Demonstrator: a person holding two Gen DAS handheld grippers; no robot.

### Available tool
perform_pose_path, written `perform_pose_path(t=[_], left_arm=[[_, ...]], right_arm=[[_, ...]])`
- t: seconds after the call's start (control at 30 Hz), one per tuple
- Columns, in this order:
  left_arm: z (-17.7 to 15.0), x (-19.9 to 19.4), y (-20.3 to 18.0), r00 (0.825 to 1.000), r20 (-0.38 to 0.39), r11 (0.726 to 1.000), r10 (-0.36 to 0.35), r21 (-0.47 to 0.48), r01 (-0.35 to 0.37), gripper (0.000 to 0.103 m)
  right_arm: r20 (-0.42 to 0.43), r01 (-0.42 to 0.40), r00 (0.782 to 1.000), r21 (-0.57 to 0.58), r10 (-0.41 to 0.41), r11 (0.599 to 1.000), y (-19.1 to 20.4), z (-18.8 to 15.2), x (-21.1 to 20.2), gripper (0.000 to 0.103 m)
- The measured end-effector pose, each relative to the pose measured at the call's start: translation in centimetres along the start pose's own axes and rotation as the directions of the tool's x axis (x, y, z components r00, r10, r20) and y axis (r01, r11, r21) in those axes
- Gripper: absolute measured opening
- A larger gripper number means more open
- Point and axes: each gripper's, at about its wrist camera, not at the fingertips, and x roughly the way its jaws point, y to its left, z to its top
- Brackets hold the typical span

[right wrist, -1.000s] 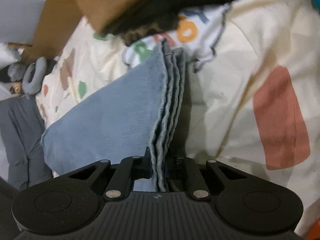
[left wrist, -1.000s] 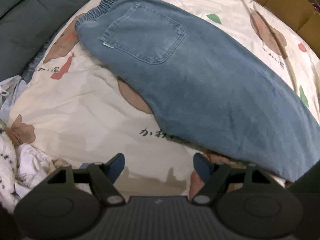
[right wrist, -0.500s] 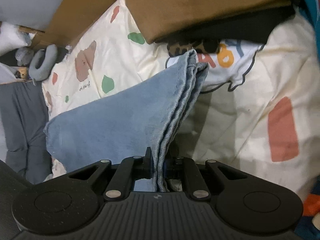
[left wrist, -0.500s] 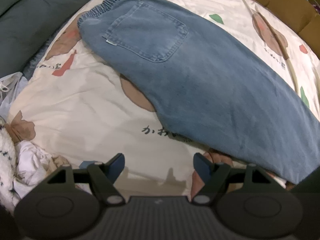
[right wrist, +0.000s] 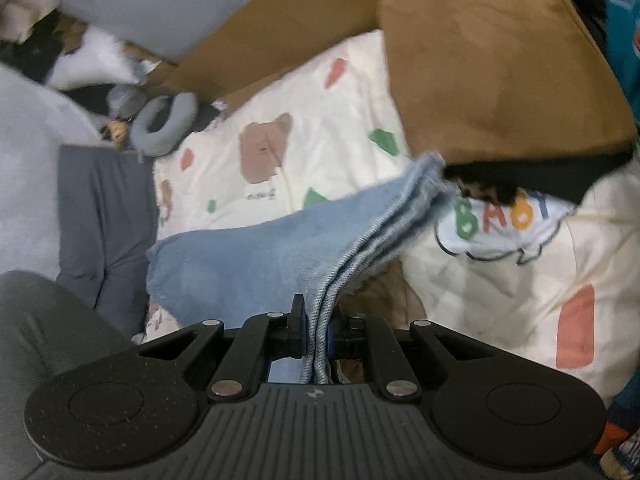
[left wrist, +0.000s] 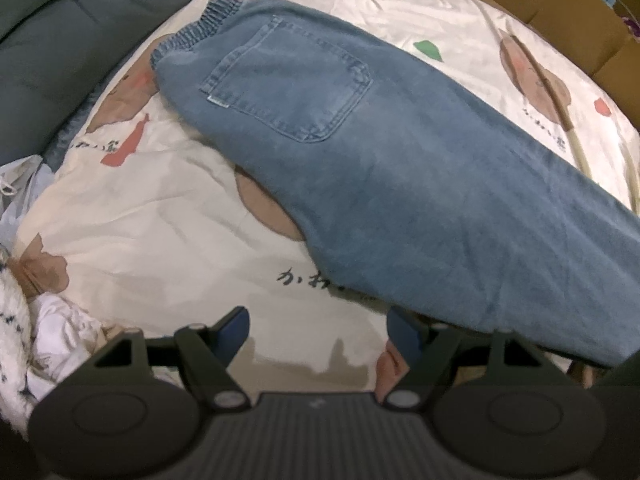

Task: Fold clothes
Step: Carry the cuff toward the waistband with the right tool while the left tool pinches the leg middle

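Note:
A pair of blue jeans lies folded lengthwise on a cream bedsheet, back pocket up and elastic waistband at the far left. My left gripper hovers open over the sheet just in front of the jeans' near edge, holding nothing. In the right wrist view my right gripper is shut on the stacked leg hems of the jeans, which hang lifted above the sheet.
A folded brown garment on a black one lies on a white "BABY" shirt at the right. Cardboard borders the bed's far side. Grey bedding lies left, white patterned clothes near left.
My right gripper has lifted the jeans' hems higher and swung away from the brown pile, showing more of the bed. The left gripper has barely moved; the jeans' leg end has risen.

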Motion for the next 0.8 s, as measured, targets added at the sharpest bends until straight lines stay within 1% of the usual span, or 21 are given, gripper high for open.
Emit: perform_pose_path(t=[0.37,0.47,0.63,0.73,0.8], left_arm=[[1.0,0.7,-0.4,1.0,0.017,1.0,-0.019,0.022,0.018,0.078],[1.7,1.0,-0.6,0.999,0.03,0.999,-0.039,0.036,0.038,0.078],[2.8,2.2,-1.7,0.995,0.05,0.994,-0.091,0.062,0.088,0.078],[3.6,3.3,-2.5,0.988,0.066,0.988,-0.14,0.079,0.135,0.078],[4.2,4.0,-3.0,0.98,0.074,0.98,-0.184,0.093,0.177,0.077]], right_arm=[[0.041,0.01,0.999,-0.075,-0.007,0.997,3.4,3.3,-2.9,0.007],[0.061,0.022,0.998,-0.097,-0.016,0.995,4.2,4.6,-4.3,0.007],[0.096,0.07,0.994,-0.137,-0.057,0.988,5.4,7.0,-6.6,0.007],[0.113,0.112,0.989,-0.142,-0.096,0.983,5.8,8.6,-7.8,0.007],[0.121,0.137,0.985,-0.139,-0.12,0.981,5.8,9.5,-8.2,0.007]])
